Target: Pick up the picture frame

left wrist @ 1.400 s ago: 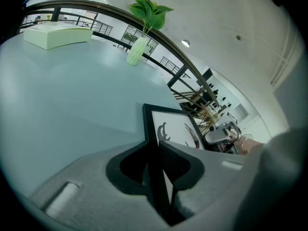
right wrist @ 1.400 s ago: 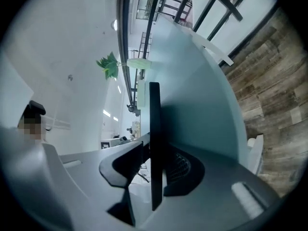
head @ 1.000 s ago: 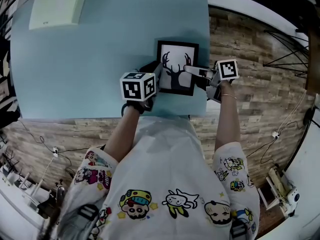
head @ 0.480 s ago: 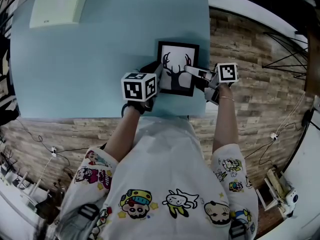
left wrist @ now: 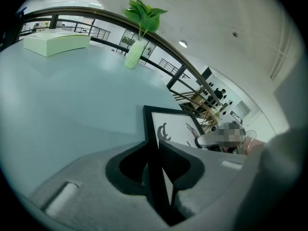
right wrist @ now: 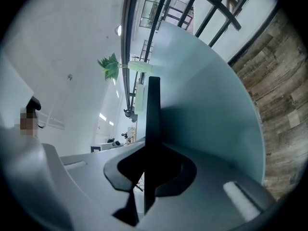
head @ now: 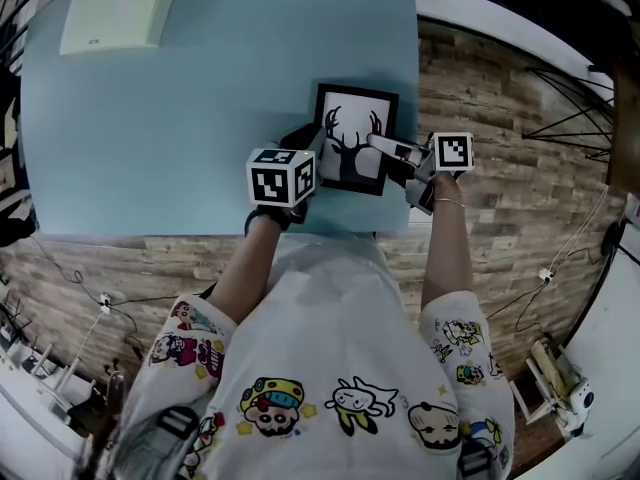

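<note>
The picture frame (head: 352, 140) is black-edged with a black antler print on white, and sits near the front right corner of the light blue table (head: 180, 118). My left gripper (head: 318, 154) is shut on its left edge, and in the left gripper view the frame (left wrist: 174, 127) runs between the pads of that gripper (left wrist: 158, 150). My right gripper (head: 378, 144) reaches in from the right and is shut on the right edge. In the right gripper view the frame (right wrist: 153, 107) shows edge-on, a thin dark bar standing up out of the right gripper (right wrist: 150, 166).
A pale green box (head: 115, 8) lies at the table's far left corner. A plant in a pale vase (left wrist: 137, 52) stands at the far edge. The table's right edge (head: 416, 88) is just beyond the frame, with wood-pattern floor (head: 500, 118) past it.
The right gripper's marker cube has shifted slightly toward me. The frame and the left gripper have stayed where they were.
</note>
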The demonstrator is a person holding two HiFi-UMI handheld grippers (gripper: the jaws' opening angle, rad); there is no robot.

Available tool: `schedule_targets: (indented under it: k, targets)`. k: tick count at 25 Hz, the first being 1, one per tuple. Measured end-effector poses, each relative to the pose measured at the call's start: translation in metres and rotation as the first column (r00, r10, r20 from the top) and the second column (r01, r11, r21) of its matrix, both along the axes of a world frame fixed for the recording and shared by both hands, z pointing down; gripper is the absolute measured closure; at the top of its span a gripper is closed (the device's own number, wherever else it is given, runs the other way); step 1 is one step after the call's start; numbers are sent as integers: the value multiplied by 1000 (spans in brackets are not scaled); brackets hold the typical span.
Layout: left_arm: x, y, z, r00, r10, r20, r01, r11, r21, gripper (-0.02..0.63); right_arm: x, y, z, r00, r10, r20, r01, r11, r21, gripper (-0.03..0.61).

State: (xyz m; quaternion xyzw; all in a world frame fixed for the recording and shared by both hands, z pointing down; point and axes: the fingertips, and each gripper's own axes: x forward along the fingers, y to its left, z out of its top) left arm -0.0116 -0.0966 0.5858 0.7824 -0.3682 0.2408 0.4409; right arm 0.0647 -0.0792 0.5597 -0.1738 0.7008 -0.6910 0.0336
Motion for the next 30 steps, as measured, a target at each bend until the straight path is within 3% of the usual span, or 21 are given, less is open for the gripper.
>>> schedule_targets:
  k: [12, 30]
  targets:
    - [1, -3, -7, 999, -4, -41, 5, 1000, 18, 541, 0, -3, -18, 999, 43, 3, -43, 997, 56, 537]
    - [-19, -18, -67, 998, -18, -53, 27, 983, 180, 541, 1, -5, -63, 993, 107, -53, -96, 979, 178, 538]
